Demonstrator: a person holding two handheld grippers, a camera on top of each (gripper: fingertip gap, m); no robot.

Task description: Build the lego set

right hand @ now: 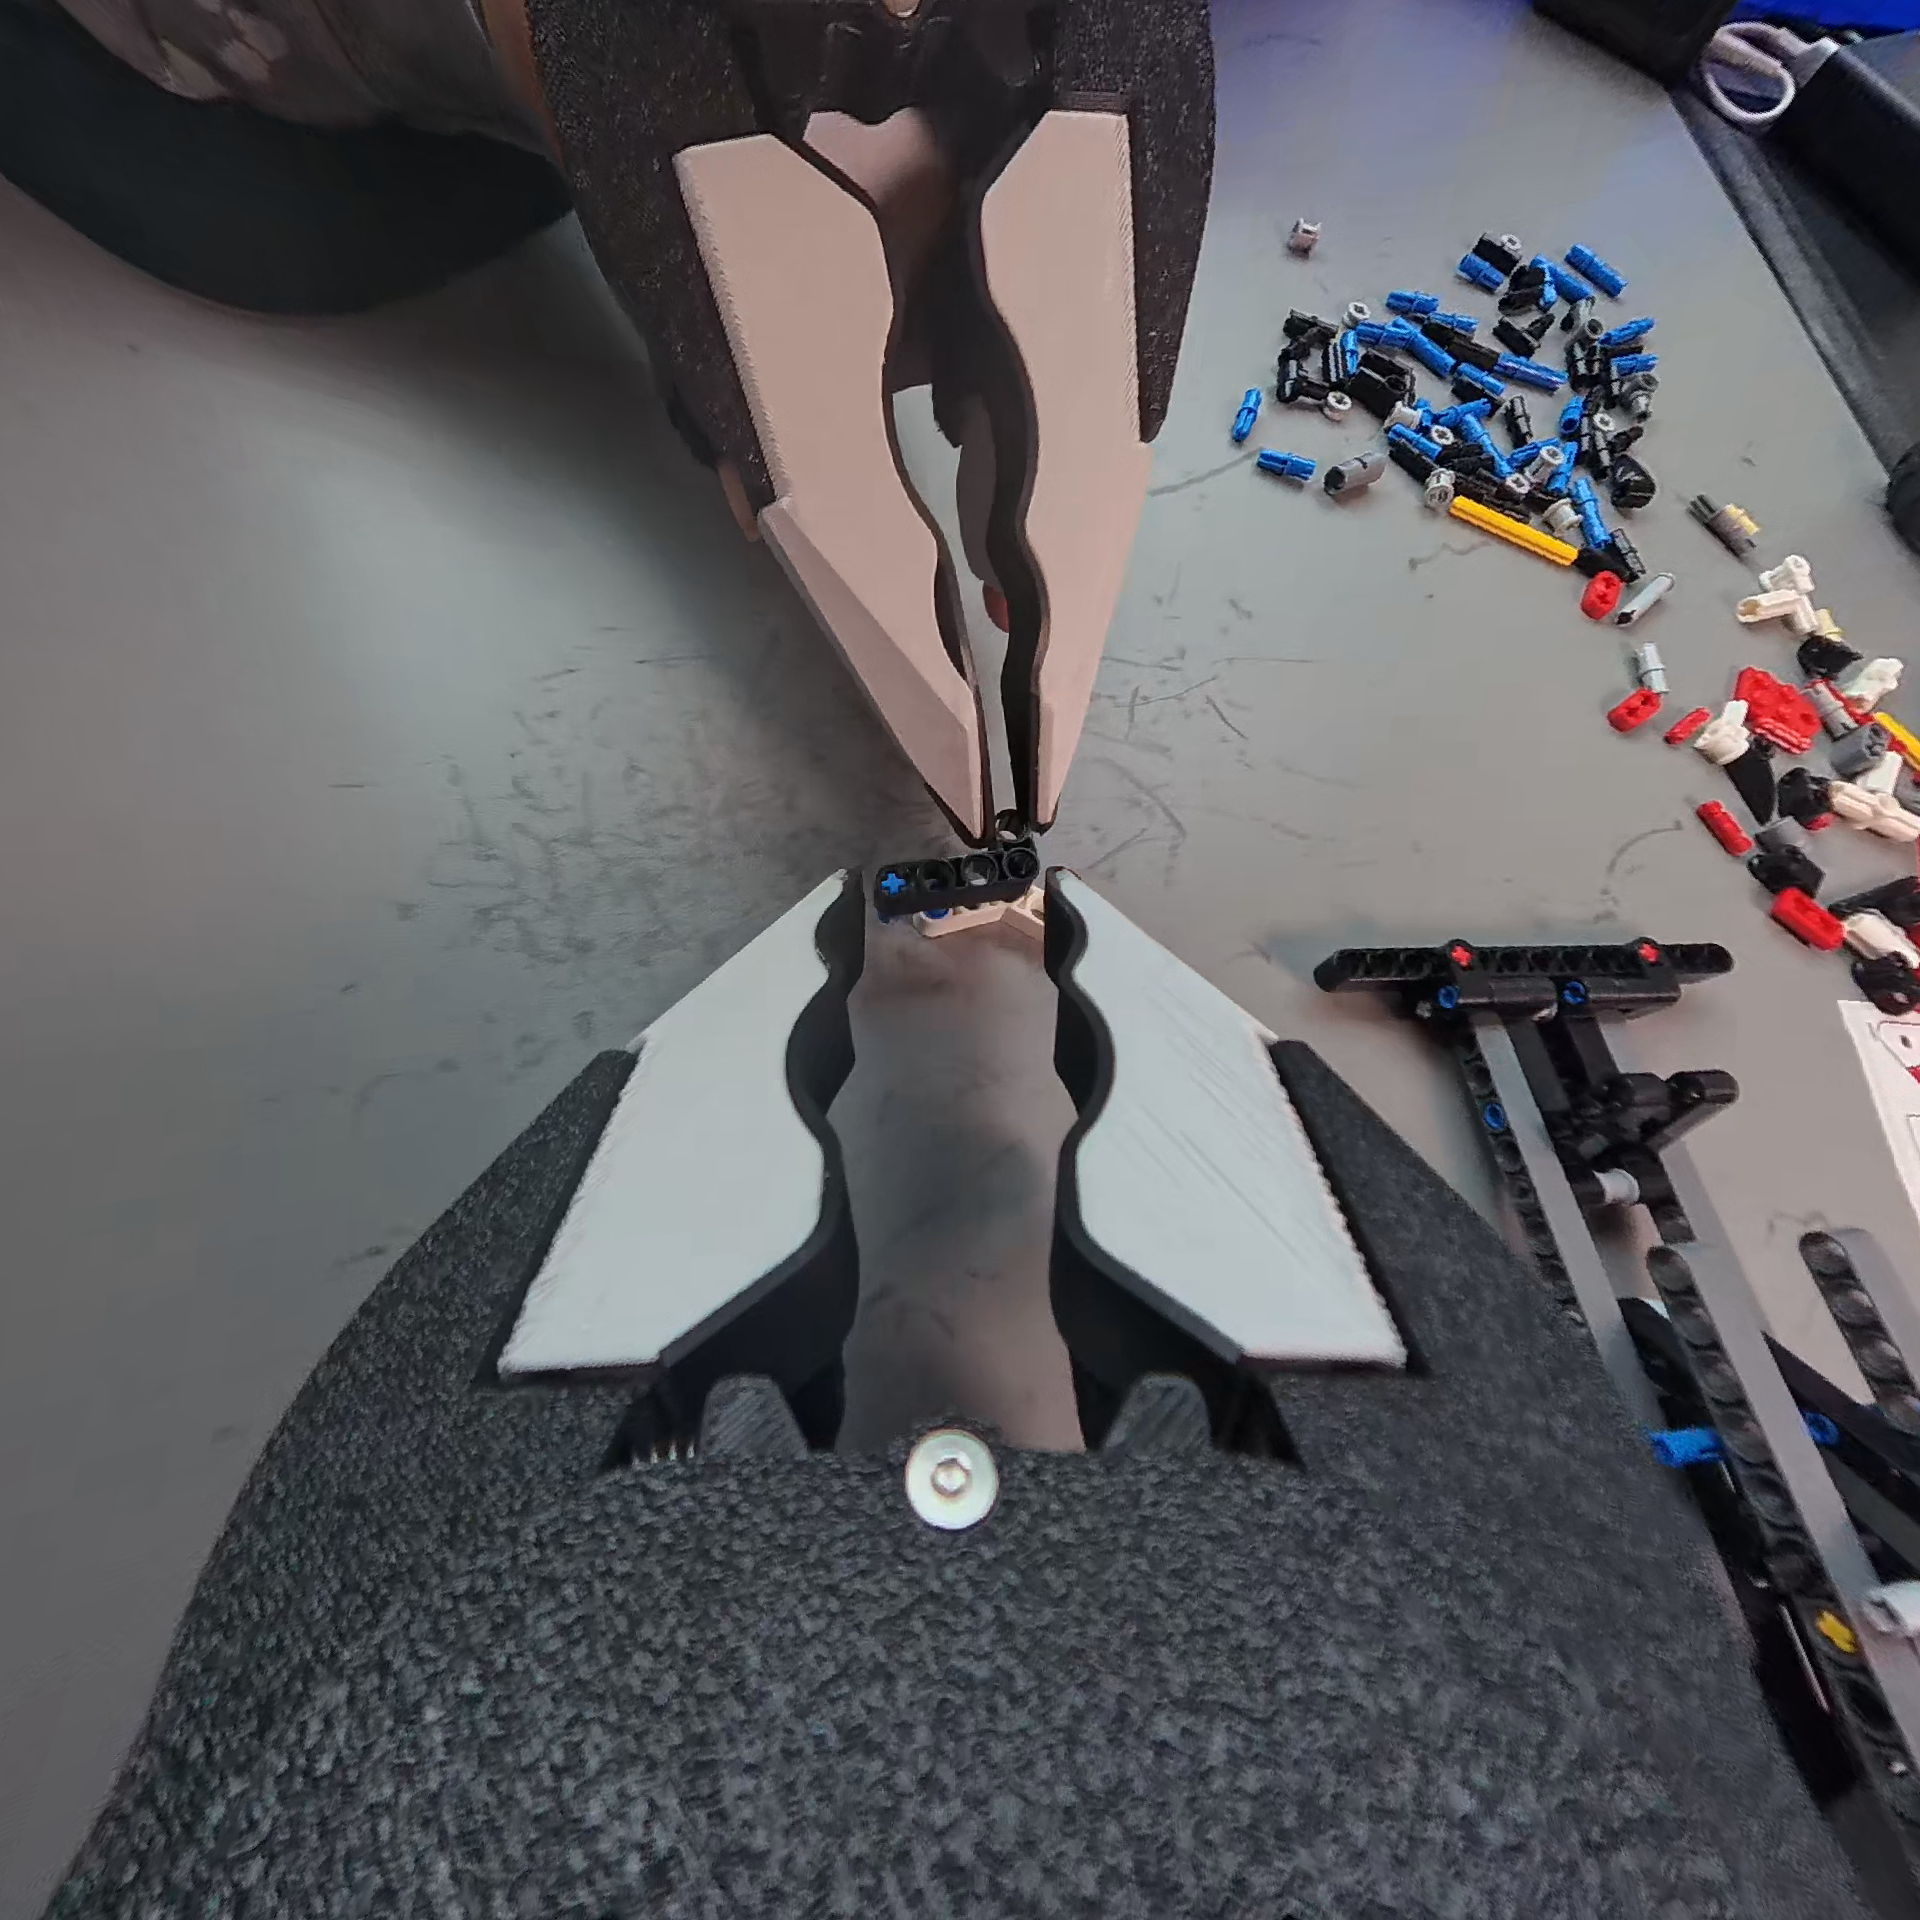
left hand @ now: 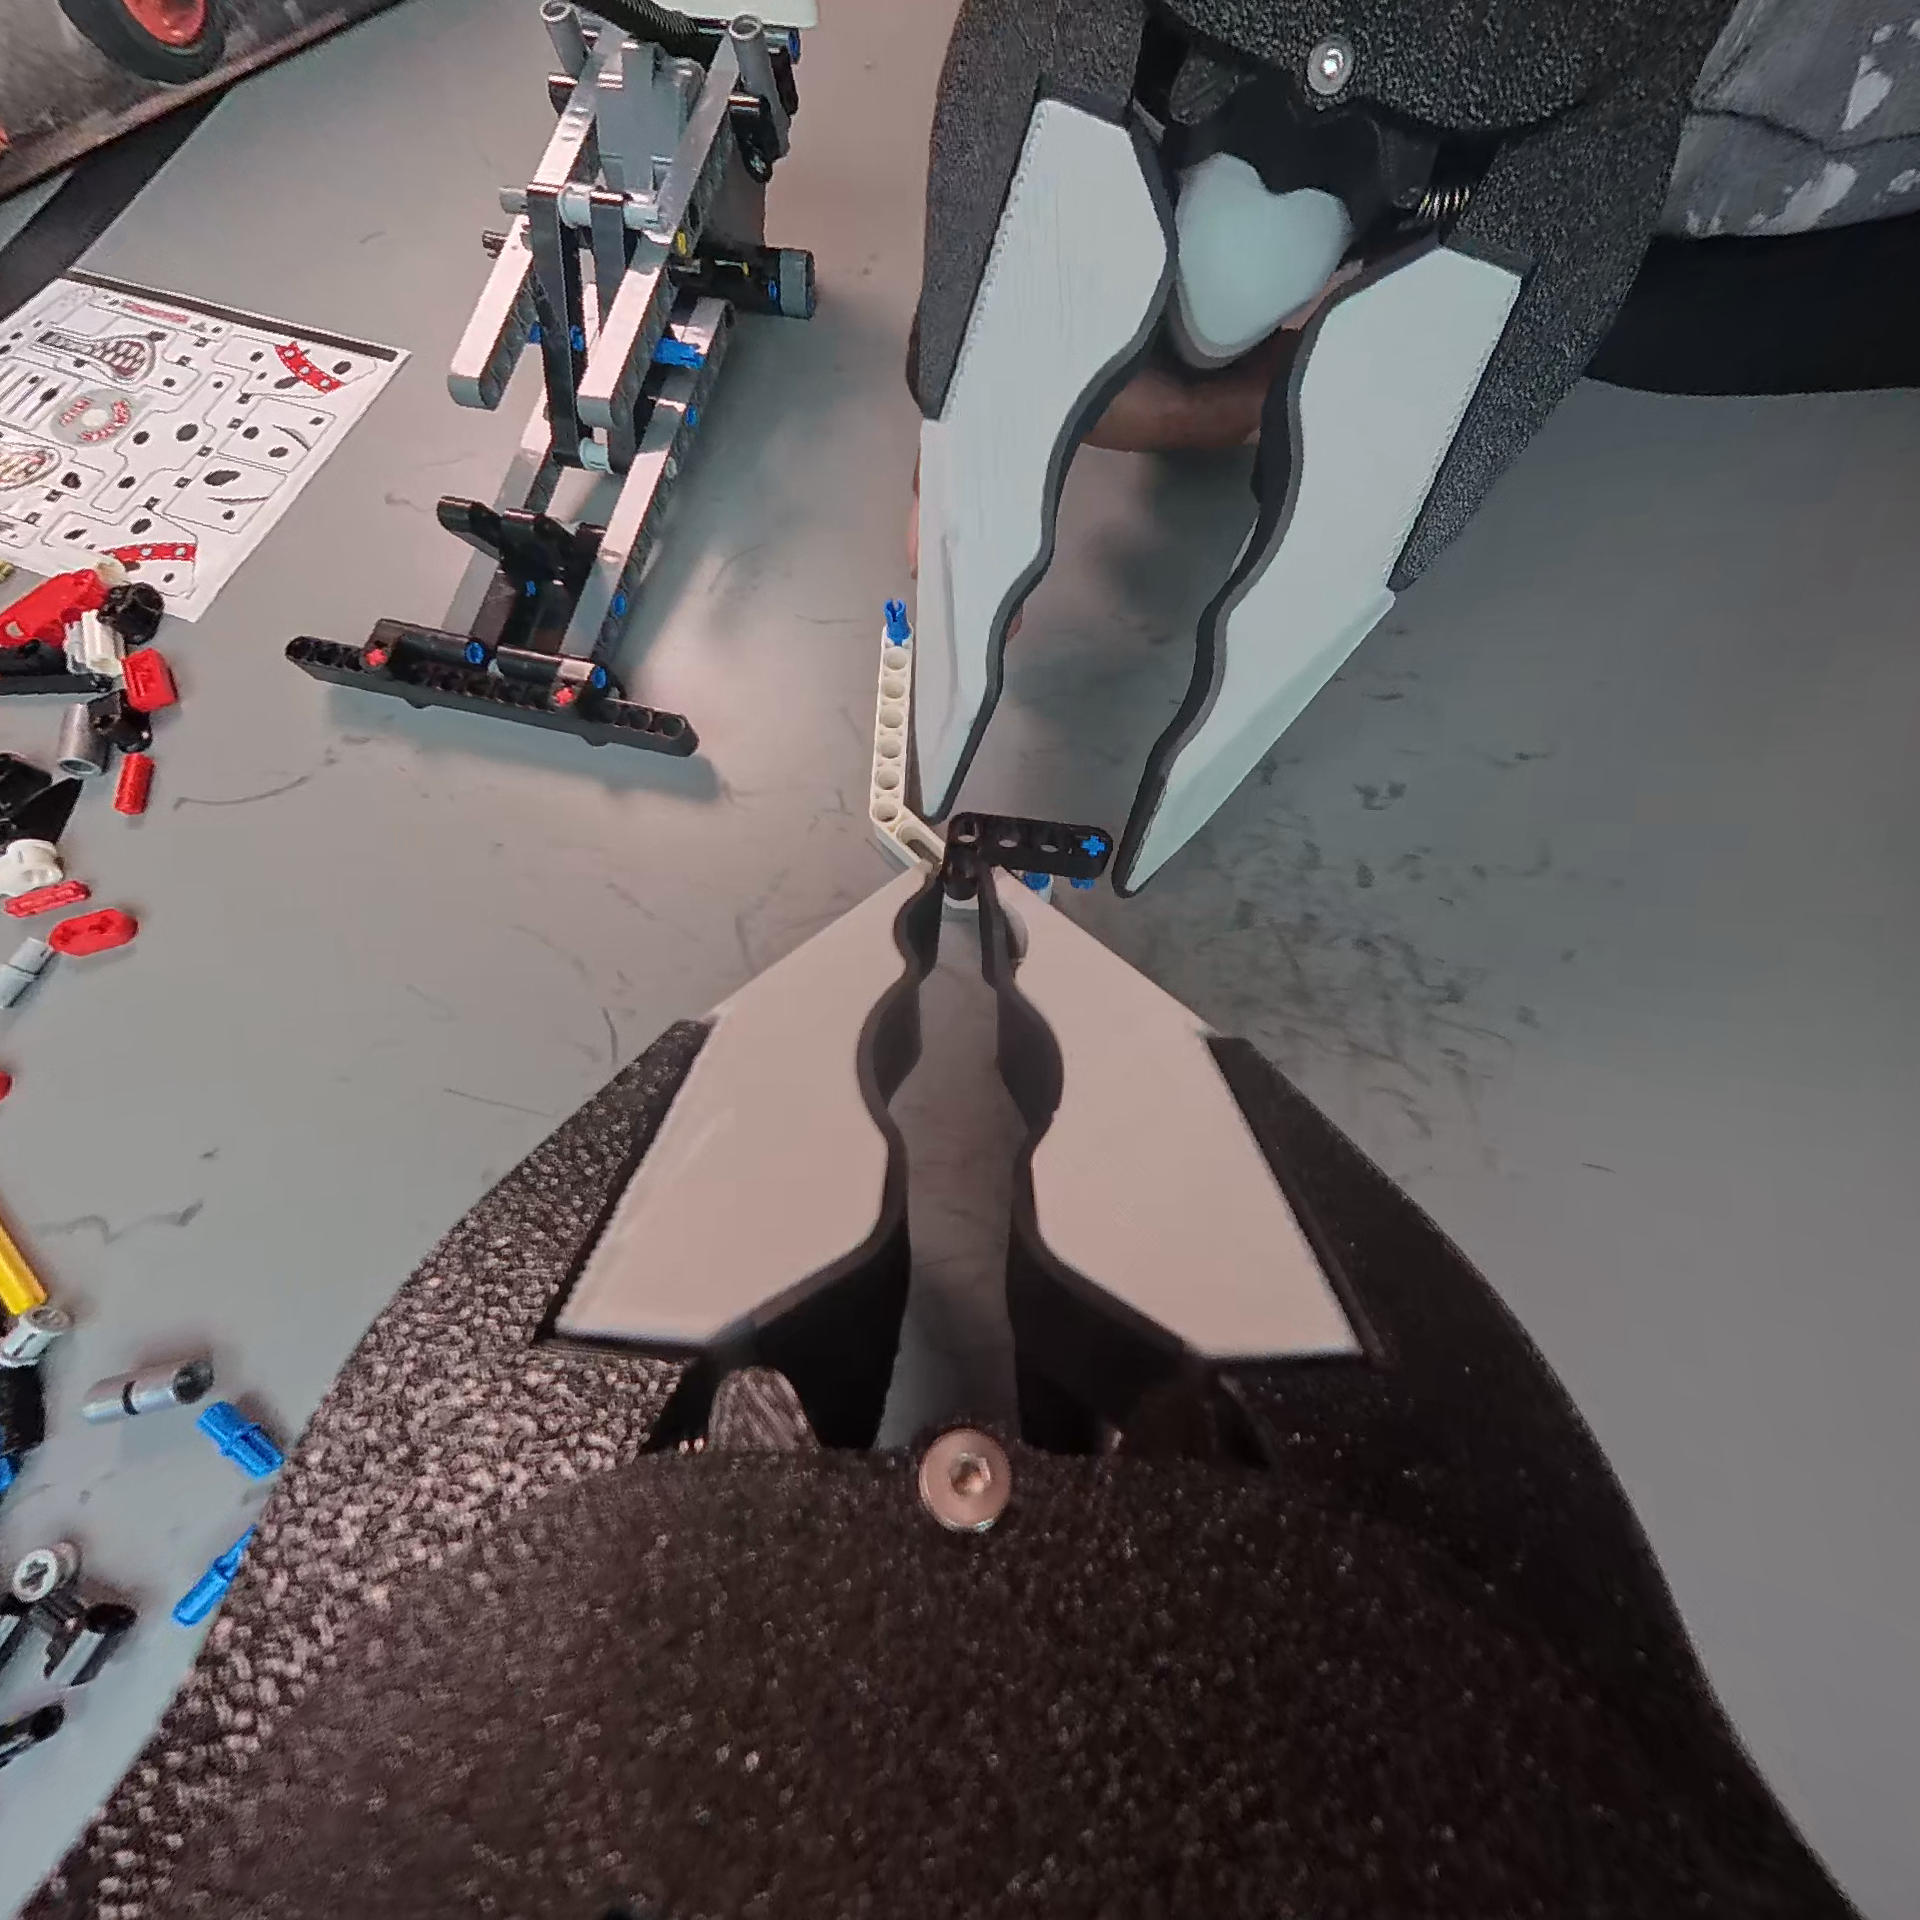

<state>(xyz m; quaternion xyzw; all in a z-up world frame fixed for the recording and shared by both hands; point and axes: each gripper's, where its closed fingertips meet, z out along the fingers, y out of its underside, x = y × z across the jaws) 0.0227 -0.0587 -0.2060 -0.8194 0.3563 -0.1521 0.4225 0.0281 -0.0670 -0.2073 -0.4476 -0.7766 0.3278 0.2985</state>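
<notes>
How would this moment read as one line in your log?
left gripper: shut on black beam | right gripper: open around beam | white bent beam: attached | chassis: aside

Workshop or lab bench setting. Scuffed grey table (right hand: 416,727) carries sorted loose parts (right hand: 1475,395). Scissors (right hand: 1756,62) lie at its edge.

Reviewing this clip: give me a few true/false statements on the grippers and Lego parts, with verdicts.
1. The left gripper is shut on the black beam. True.
2. The right gripper is clamped on that beam. False: its jaws stand open around it.
3. A white angled beam is joined to the black beam. True.
4. The partly built chassis is held in the air. False: it rests on the table.
5. The sticker sheet lies under the grippers. False: it lies off to one side.
</notes>
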